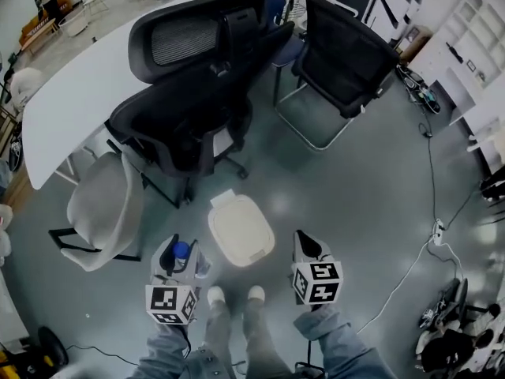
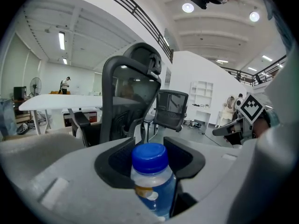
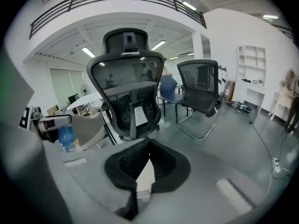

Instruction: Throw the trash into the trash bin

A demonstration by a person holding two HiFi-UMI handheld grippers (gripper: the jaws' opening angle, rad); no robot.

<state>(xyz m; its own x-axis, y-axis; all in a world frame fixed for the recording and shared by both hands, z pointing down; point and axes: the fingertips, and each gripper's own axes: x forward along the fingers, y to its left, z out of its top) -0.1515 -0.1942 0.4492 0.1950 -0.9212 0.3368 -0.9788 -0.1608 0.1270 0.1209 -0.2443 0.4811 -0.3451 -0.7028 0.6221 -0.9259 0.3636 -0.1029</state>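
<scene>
My left gripper (image 1: 179, 245) is low on my left, jaws clamped on an upright blue-capped bottle (image 2: 152, 178). My right gripper (image 1: 306, 243) is low on my right, jaws closed tip to tip, empty. Both point forward and down.

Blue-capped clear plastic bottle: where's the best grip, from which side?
Take the bottle by its round body just below the blue cap, jaws closing from either side, as the left gripper has it: it stands upright, cap clear above the pads.
</scene>
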